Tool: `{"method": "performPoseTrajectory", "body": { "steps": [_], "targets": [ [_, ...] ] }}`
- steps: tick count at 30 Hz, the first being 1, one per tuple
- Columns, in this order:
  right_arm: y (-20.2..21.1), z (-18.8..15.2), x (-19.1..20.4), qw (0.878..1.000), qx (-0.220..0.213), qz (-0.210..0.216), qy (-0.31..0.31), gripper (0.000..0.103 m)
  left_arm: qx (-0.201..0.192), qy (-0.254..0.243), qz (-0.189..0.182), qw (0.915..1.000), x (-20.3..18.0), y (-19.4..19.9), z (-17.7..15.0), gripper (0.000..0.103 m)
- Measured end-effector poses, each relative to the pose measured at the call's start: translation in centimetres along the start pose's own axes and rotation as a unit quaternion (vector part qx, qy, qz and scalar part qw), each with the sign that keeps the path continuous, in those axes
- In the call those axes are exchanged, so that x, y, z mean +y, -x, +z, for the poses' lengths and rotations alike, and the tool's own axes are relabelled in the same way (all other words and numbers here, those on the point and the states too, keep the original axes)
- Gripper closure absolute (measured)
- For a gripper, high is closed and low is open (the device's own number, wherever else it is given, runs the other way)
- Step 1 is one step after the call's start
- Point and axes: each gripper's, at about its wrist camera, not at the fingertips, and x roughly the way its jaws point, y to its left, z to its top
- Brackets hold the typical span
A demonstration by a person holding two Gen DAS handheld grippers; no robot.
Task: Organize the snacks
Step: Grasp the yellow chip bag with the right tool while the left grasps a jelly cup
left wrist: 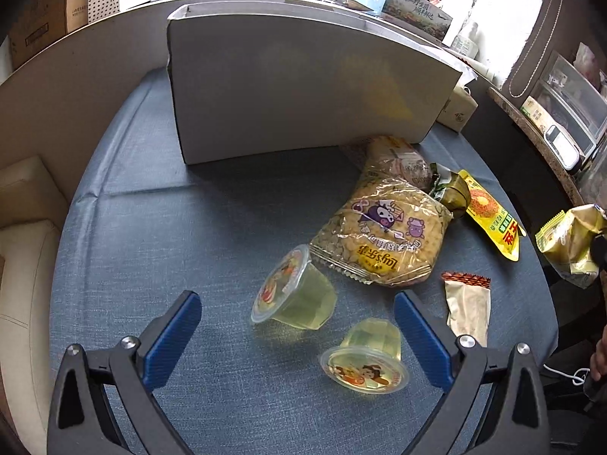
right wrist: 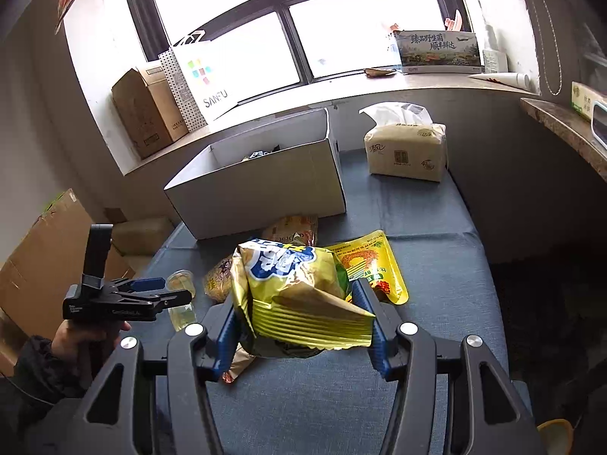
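My right gripper (right wrist: 299, 314) is shut on a yellow chip bag (right wrist: 296, 288) and holds it above the blue table; the bag also shows at the right edge of the left wrist view (left wrist: 573, 242). My left gripper (left wrist: 297, 318) is open and empty, low over two jelly cups: one on its side (left wrist: 294, 294) and one tipped near the right finger (left wrist: 366, 358). A clear bag of yellow snacks (left wrist: 383, 235), a yellow pouch (left wrist: 493, 220) and a beige sachet (left wrist: 468, 307) lie beyond. A white cardboard box (right wrist: 261, 185) stands at the back with snacks inside.
A tissue pack (right wrist: 406, 151) stands right of the box. A windowsill with cardboard boxes (right wrist: 144, 110) and a paper bag (right wrist: 201, 79) runs behind. A stone counter (right wrist: 569, 129) is at the right. A beige seat (left wrist: 22, 265) lies left of the table.
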Motion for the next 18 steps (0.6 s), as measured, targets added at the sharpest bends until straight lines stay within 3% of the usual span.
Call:
{"method": "performPoseTrajectory", "body": {
  "steps": [2, 6, 7, 10, 18],
  "targets": [
    [-0.2, -0.3, 0.1, 1.0, 0.004, -0.001, 0.002, 0.043, -0.003, 0.006, -0.004, 1.0, 0.3, -0.3, 0.0, 0.003],
    [-1.1, -0.8, 0.4, 1.0, 0.016, 0.004, 0.005, 0.043, -0.014, 0.013, -0.009, 0.9998, 1.1, -0.4, 0.1, 0.05],
    [-1.2, -0.9, 0.6, 1.0, 0.017, 0.005, 0.007, 0.043, -0.013, 0.016, -0.016, 0.9997, 1.3, -0.4, 0.2, 0.056],
    [-1.4, -1.0, 0.9, 1.0, 0.022, 0.008, 0.013, 0.043, -0.031, 0.016, -0.019, 0.9992, 1.5, 0.4, 0.0, 0.063],
    [-1.7, -0.3, 1.7, 1.0, 0.017, 0.015, 0.021, 0.043, -0.125, 0.007, -0.042, 0.9913, 1.1, 6.9, 1.3, 0.064]
  ]
}}
